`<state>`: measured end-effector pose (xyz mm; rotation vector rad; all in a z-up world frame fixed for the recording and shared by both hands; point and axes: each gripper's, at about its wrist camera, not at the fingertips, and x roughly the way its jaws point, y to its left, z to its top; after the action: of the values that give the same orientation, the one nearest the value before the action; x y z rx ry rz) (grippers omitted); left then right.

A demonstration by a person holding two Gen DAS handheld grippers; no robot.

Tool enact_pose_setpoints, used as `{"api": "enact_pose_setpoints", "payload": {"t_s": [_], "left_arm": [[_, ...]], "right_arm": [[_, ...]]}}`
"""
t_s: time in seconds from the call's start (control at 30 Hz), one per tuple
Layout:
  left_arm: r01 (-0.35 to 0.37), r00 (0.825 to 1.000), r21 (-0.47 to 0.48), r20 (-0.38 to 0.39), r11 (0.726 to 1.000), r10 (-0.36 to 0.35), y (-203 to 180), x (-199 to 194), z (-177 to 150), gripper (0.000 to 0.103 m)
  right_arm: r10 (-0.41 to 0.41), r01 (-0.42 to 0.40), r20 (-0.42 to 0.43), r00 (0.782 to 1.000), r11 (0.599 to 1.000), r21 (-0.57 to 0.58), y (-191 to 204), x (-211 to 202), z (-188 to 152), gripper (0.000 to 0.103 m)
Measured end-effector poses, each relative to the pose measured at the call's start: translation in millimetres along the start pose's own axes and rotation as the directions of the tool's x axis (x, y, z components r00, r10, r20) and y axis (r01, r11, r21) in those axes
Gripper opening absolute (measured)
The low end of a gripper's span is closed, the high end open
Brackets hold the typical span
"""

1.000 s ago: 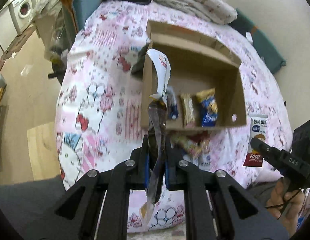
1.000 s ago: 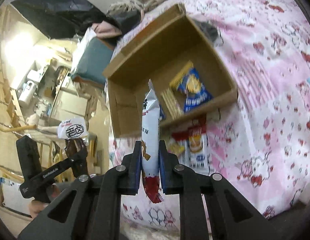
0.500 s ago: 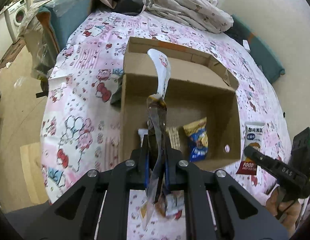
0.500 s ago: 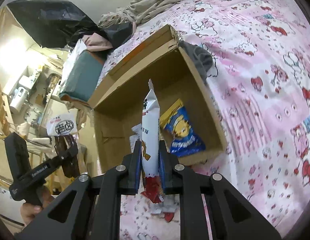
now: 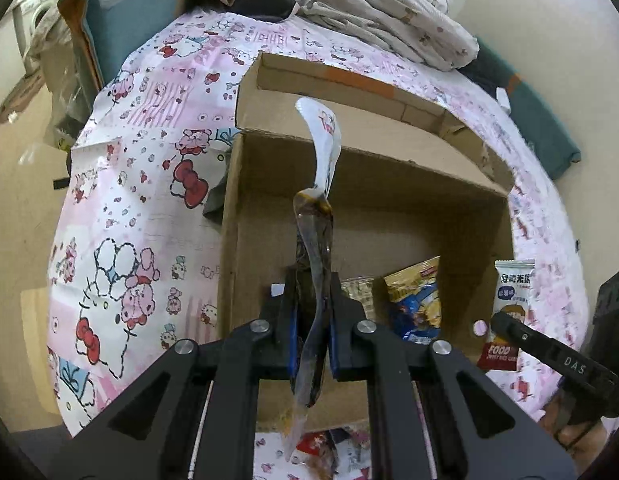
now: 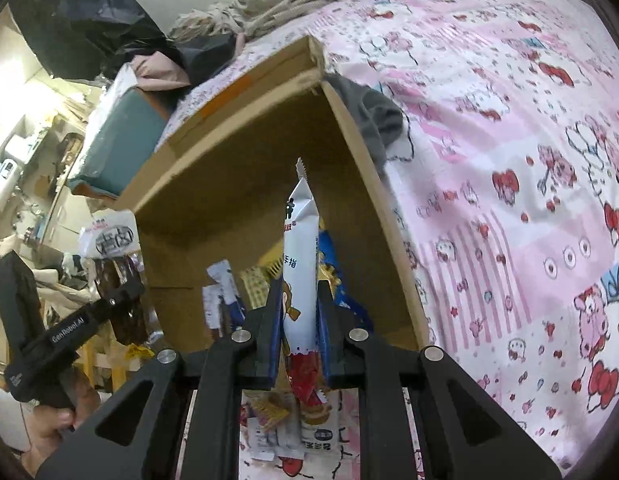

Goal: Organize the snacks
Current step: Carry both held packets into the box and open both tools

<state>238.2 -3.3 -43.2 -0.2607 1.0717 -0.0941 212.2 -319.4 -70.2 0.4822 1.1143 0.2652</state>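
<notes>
Two tongs, both clenched on a snack pkg. Left tongs are pinching a long clear-and-dark wrapper w/ a white top end that curls up and over; it stands nearly upright between the pads, tail hanging out below. Right tongs are clamped on a white snack bar w/ red bottom end and a cartoon on it, also upright, serrated tip pointing up.

Both are held over the open cardboard box sitting on the bed, on a pink cartoon-print sheet. Inside the box, near the front wall: a blue/yellow chip bag, a checkered pkg beside it, plus a small white-and-blue one on the left in the right wrist view. Box flap at the far side is folded out, orange tape strip on it.

A few more snacks lie on the sheet just outside the front of the box, under the tongs. A dark grey cloth is tucked against one side of the box. Rumpled beige blanket at the far end of the bed, teal cushion by the wall.

In the left wrist view the other tool shows at the right edge, gripping its white bar; in the right wrist view the other tool and a hand show at lower left.
</notes>
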Motion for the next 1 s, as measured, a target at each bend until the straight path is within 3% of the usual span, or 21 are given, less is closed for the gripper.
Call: {"api": "enact_pose_setpoints", "payload": {"t_s": [0.23, 0.5, 0.77, 0.8, 0.83, 0.87, 0.9, 1.0], "left_arm": [[-0.025, 1.000, 0.046, 0.012, 0.999, 0.024, -6, 2, -2, 0.009], [-0.022, 1.000, 0.028, -0.015, 0.999, 0.023, -3, 5, -4, 0.009], [-0.049, 0.999, 0.067, 0.009, 0.997, 0.048, -10, 2, -8, 0.012], [-0.044, 0.999, 0.071, 0.009, 0.997, 0.043, -11, 1, -8, 0.013], [-0.034, 0.999, 0.074, 0.013, 0.997, 0.033, -12, 0, -7, 0.014], [-0.025, 1.000, 0.077, 0.015, 0.997, 0.024, -12, -2, -7, 0.021], [-0.019, 1.000, 0.081, 0.017, 0.997, 0.018, -14, -3, -7, 0.036], [-0.015, 0.999, 0.087, 0.042, 0.996, 0.011, -16, -9, -7, 0.074]], "right_arm": [[-0.018, 0.017, -0.009, 1.000, 0.999, -0.043, 10, 8, -1, 0.017], [-0.017, 0.015, -0.038, 0.999, 0.998, -0.059, 16, 16, -6, 0.018], [0.061, -0.062, -0.032, 0.998, 0.998, -0.033, 19, 14, -5, 0.020], [0.075, -0.076, -0.031, 0.997, 0.997, -0.033, 20, 13, -5, 0.024], [0.086, -0.087, -0.032, 0.996, 0.996, -0.031, 21, 13, -5, 0.040], [0.089, -0.090, -0.028, 0.996, 0.996, -0.029, 21, 12, -4, 0.055], [0.087, -0.087, -0.007, 0.996, 0.996, -0.029, 22, 10, -5, 0.077], [0.069, -0.068, 0.026, 0.997, 0.997, -0.040, 23, 4, -3, 0.080]]}}
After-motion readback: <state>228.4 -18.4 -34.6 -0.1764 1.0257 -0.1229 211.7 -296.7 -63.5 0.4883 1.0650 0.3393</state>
